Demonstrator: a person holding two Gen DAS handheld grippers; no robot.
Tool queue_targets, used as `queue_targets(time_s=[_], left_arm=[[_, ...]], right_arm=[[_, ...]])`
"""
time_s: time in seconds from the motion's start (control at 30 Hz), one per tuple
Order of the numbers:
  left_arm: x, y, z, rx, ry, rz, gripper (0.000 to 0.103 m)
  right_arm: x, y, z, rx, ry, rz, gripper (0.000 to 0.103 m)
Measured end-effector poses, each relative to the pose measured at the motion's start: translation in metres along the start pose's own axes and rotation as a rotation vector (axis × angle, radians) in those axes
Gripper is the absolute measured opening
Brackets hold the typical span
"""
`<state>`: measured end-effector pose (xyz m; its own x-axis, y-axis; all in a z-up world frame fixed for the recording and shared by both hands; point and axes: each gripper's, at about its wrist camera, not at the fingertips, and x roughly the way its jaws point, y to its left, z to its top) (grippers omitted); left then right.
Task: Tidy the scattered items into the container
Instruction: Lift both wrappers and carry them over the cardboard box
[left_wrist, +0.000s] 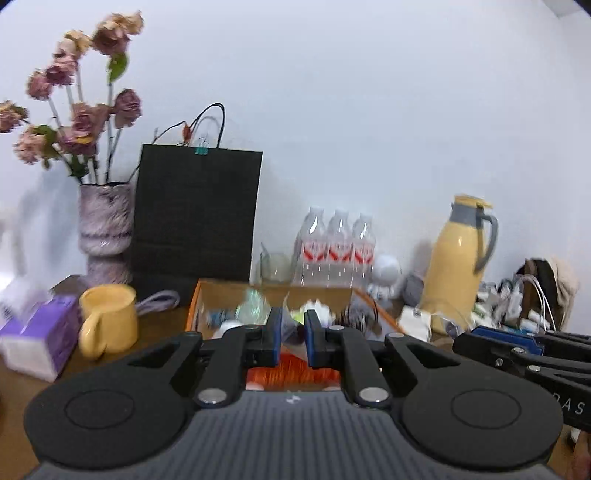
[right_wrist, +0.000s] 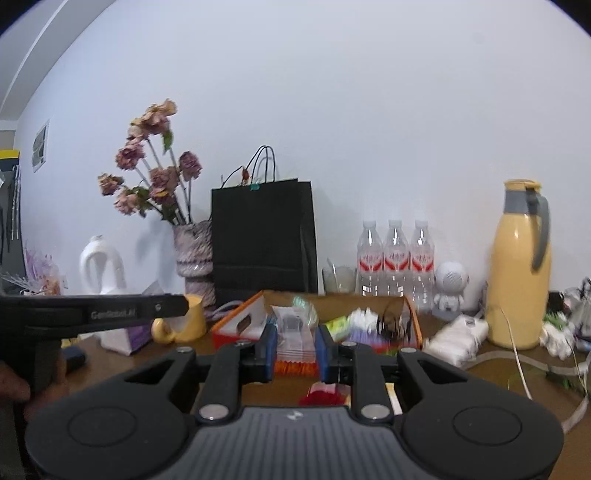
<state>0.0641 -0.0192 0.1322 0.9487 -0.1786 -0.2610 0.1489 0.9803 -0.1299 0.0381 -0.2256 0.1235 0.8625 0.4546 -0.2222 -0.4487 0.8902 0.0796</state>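
An orange-edged cardboard box (left_wrist: 194, 314) (right_wrist: 236, 321) stands on the wooden table in front of both grippers. It holds a clear plastic packet (right_wrist: 295, 325), a green item (right_wrist: 338, 325), white crumpled bits (right_wrist: 364, 319) and black cords (right_wrist: 393, 323). My left gripper (left_wrist: 292, 334) hovers before the box, jaws nearly together with nothing between them. My right gripper (right_wrist: 295, 345) hangs beside it, also nearly shut and empty. A white packet (right_wrist: 458, 338) (left_wrist: 415, 321) lies right of the box. A red item (right_wrist: 321, 397) lies on the table under the right gripper.
Along the wall stand a vase of dried roses (left_wrist: 105, 229), a black paper bag (left_wrist: 195, 214), a glass (left_wrist: 275, 266), three water bottles (left_wrist: 338, 243), a white robot figure (left_wrist: 386, 273) and a yellow thermos (left_wrist: 458, 266). A yellow mug (left_wrist: 109, 317) and a purple tissue pack (left_wrist: 37, 332) sit left.
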Motion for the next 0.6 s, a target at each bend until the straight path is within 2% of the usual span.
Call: queue_targets(time_s=[0.17, 0.3, 0.4, 0.47, 0.53, 0.6], left_arm=[[0.068, 0.015, 0.034, -0.047, 0.076, -0.037, 0.013], [0.123, 0.02, 0.048, -0.056, 0.161, -0.074, 0.013], [0.181, 0.014, 0.046, -0.091, 0.332, -0.154, 0.013], [0.221, 0.009, 0.038, -0.101, 0.468, -0.182, 0.013], [0.252, 0.006, 0.026, -0.122, 0.573, -0.145, 0.013], [0.278, 0.003, 0.013, -0.114, 0.675, -0.148, 0.013]], right_arm=[[0.061, -0.027, 0.041, -0.031, 0.027, -0.017, 0.021], [0.111, -0.054, 0.067, -0.056, 0.138, -0.035, 0.021], [0.159, -0.074, 0.08, -0.086, 0.244, -0.047, 0.021], [0.196, -0.09, 0.081, -0.036, 0.369, -0.034, 0.021], [0.234, -0.104, 0.075, -0.002, 0.516, -0.051, 0.021], [0.265, -0.111, 0.066, -0.003, 0.644, -0.075, 0.021]])
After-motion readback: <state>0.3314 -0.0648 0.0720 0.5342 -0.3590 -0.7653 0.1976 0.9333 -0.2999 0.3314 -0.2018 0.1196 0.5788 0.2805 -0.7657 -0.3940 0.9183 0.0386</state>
